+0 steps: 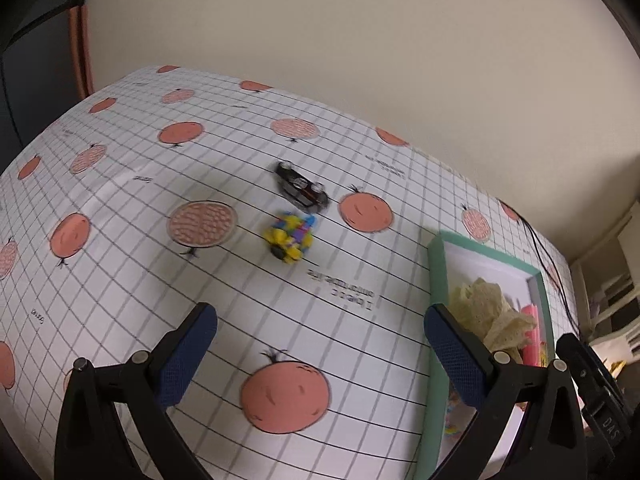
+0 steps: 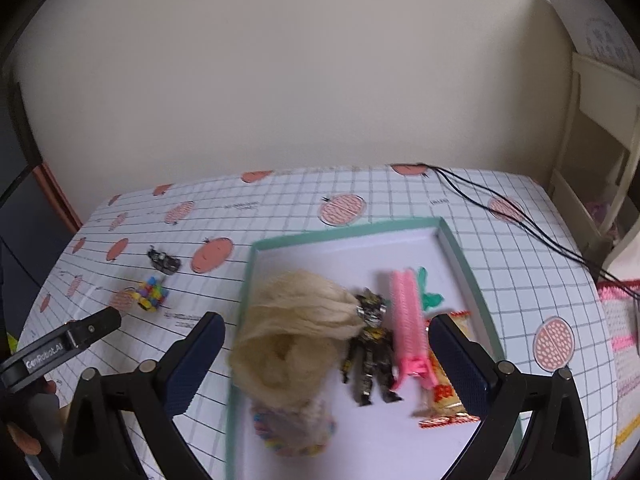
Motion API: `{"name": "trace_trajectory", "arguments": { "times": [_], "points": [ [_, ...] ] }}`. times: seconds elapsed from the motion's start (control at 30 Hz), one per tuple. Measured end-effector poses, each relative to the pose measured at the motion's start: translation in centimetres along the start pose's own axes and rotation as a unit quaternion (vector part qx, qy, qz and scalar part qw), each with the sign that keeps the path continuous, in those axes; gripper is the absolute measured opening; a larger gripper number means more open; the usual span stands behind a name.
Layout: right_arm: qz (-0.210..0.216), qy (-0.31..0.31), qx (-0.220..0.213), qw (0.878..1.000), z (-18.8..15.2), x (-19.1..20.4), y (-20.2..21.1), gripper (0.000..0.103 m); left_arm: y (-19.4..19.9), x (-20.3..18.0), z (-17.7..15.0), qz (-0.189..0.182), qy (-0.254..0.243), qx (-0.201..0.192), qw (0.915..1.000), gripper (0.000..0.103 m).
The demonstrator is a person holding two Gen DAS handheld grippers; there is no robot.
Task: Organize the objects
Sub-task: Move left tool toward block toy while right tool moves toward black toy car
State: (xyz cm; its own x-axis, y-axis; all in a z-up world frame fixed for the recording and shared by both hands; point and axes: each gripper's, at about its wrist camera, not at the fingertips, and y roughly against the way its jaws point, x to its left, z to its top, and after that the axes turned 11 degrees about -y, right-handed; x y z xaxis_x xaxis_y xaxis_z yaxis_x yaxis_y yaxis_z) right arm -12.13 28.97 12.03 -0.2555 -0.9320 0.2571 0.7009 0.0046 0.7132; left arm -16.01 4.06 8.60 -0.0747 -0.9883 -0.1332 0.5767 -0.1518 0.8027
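A black toy car (image 1: 301,187) (image 2: 163,260) and a yellow multicoloured block toy (image 1: 290,236) (image 2: 151,294) lie on the gridded tablecloth (image 1: 132,280), ahead of my open, empty left gripper (image 1: 320,320). A shallow green-rimmed tray (image 2: 348,227) (image 1: 434,280) sits to the right. It holds a cream crocheted piece (image 2: 292,332) (image 1: 492,312), a dark robot figure (image 2: 370,344), a pink comb-like item (image 2: 408,316), a snack packet (image 2: 442,396) and a colourful bead band (image 2: 292,436). My right gripper (image 2: 326,328) hovers open over the tray, holding nothing.
Black cables (image 2: 516,208) run across the table's far right. A cream wall stands behind the table. White shelving (image 2: 600,128) is at the right and a knitted pink cloth (image 2: 624,344) beside the table edge. The left gripper's body (image 2: 60,344) shows in the right view.
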Motion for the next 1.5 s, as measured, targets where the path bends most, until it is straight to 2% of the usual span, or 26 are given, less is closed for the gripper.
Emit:
{"name": "trace_trajectory", "arguments": {
  "times": [0.47, 0.7, 0.97, 1.07, 1.33, 1.5],
  "points": [
    [0.054, 0.034, 0.011, 0.998, -1.8, 7.8, -0.8, 0.103, 2.2, 8.6, 0.1, 0.021, 0.060, -0.009, 0.9980, 0.103],
    [0.075, 0.044, 0.029, 0.996, -3.0, 11.1, -2.2, 0.103, 2.2, 11.2, 0.0, 0.031, 0.073, -0.007, 0.9969, 0.103],
    [0.068, 0.054, 0.043, 0.995, -3.6, 12.3, -4.1, 0.103, 0.9, 11.2, 0.1, 0.027, 0.064, -0.005, 0.9976, 0.103],
    [0.060, 0.058, 0.044, 0.996, -3.5, 12.2, -4.8, 0.103, -0.2, 10.7, 0.4, 0.008, 0.062, 0.002, 0.9981, 0.103],
    [0.050, 0.066, 0.047, 0.995, -2.7, 12.3, -6.7, 0.103, -3.4, 8.3, 1.6, -0.012, 0.036, 0.018, 0.9991, 0.103],
    [0.040, 0.065, 0.050, 0.996, -2.1, 12.2, -8.4, 0.103, -5.4, 7.3, 2.2, -0.002, 0.017, 0.022, 0.9996, 0.102]
  ]
}}
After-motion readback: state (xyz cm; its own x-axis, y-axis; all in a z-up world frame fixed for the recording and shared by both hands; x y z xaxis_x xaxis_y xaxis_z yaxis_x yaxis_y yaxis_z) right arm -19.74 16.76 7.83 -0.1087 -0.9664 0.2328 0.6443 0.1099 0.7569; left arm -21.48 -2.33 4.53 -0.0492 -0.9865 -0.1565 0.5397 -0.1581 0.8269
